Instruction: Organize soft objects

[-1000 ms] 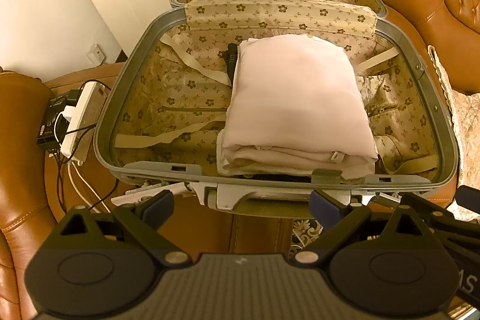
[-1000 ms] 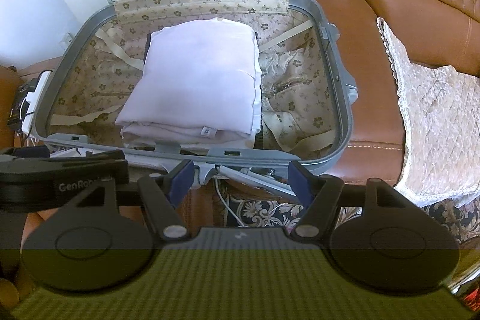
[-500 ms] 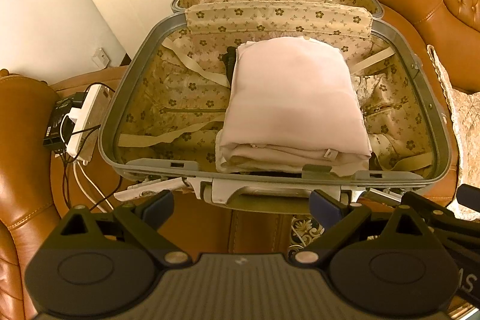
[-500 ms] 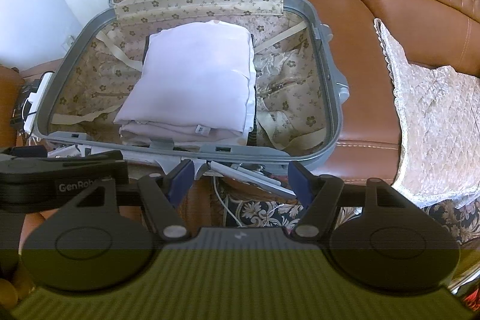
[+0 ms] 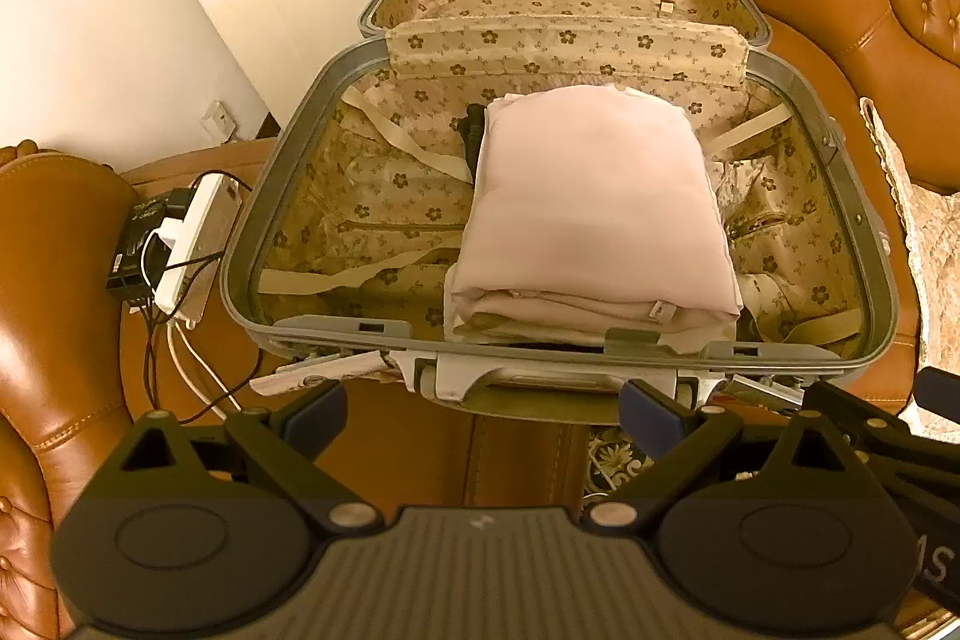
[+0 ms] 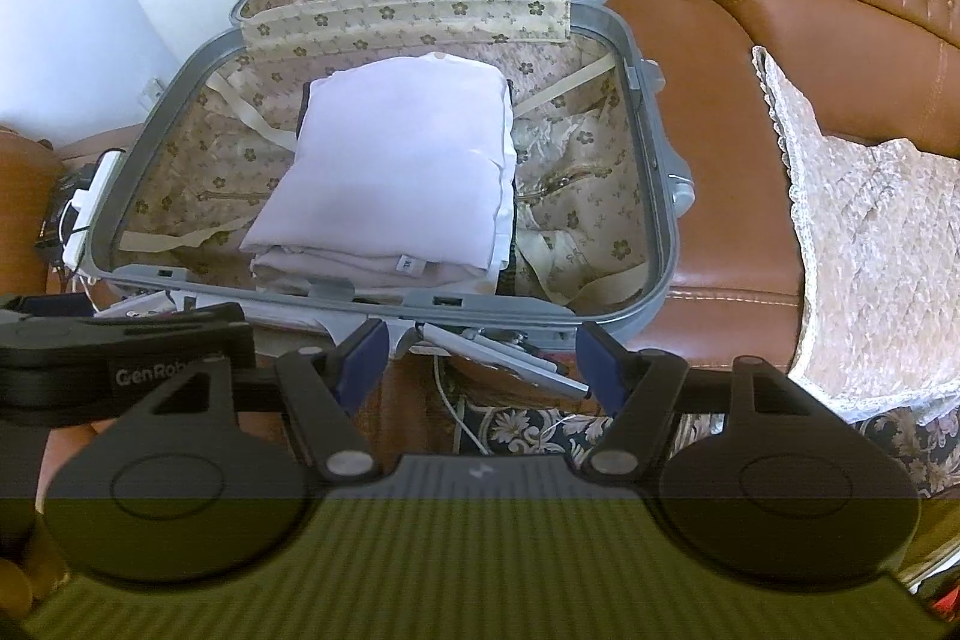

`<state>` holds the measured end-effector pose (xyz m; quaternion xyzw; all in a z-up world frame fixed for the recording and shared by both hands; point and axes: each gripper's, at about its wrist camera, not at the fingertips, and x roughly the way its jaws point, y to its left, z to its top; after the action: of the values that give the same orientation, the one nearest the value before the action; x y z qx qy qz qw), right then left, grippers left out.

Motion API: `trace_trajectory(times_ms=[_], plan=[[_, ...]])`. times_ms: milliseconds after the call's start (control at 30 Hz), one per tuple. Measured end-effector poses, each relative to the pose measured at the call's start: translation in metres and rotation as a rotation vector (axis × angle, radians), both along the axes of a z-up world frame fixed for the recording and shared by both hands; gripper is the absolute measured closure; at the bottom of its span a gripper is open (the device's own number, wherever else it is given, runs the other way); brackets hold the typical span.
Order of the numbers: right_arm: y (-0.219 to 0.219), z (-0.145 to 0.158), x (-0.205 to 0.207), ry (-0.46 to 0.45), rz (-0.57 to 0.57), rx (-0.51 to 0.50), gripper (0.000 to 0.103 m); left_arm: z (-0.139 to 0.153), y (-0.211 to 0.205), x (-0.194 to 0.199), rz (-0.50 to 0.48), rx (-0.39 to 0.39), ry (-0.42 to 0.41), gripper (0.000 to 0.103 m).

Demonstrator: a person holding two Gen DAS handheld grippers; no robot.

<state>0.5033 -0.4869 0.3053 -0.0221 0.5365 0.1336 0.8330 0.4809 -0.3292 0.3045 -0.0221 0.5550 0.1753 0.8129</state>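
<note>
Pale pink folded fabric (image 5: 597, 214) lies in a neat stack inside the open grey suitcase (image 5: 240, 244), set toward the right of its floral-lined base, with a small white label showing on the near edge. A dark item (image 5: 471, 136) peeks out just beside the stack's far left corner. The suitcase rests on a brown leather sofa (image 6: 720, 148), its lid propped up at the far side. Both tools hang on the near side of the case, apart from it: the left gripper (image 5: 483, 409) is released, fingers spread wide and empty, and the right gripper (image 6: 480, 355) is likewise spread with nothing between its blue pads (image 6: 360, 358). A quilted cream cushion (image 6: 870, 250) sits at the right, and a white power strip (image 5: 195, 232) with cables lies left of the case.
</note>
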Motion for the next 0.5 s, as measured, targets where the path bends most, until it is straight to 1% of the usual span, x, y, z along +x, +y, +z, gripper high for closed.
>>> trace_trajectory(times_ms=[300,500], plan=[[0.0002,0.0074,-0.0029,-0.023,-0.001,0.023,0.026,0.007,0.0006,-0.0033,0.002,0.009,-0.016,0.003],[-0.0012,0.0077,-0.0061,-0.013,-0.007,0.032,0.026,0.0083,-0.0017,-0.007,-0.012,0.021,-0.009,0.002]])
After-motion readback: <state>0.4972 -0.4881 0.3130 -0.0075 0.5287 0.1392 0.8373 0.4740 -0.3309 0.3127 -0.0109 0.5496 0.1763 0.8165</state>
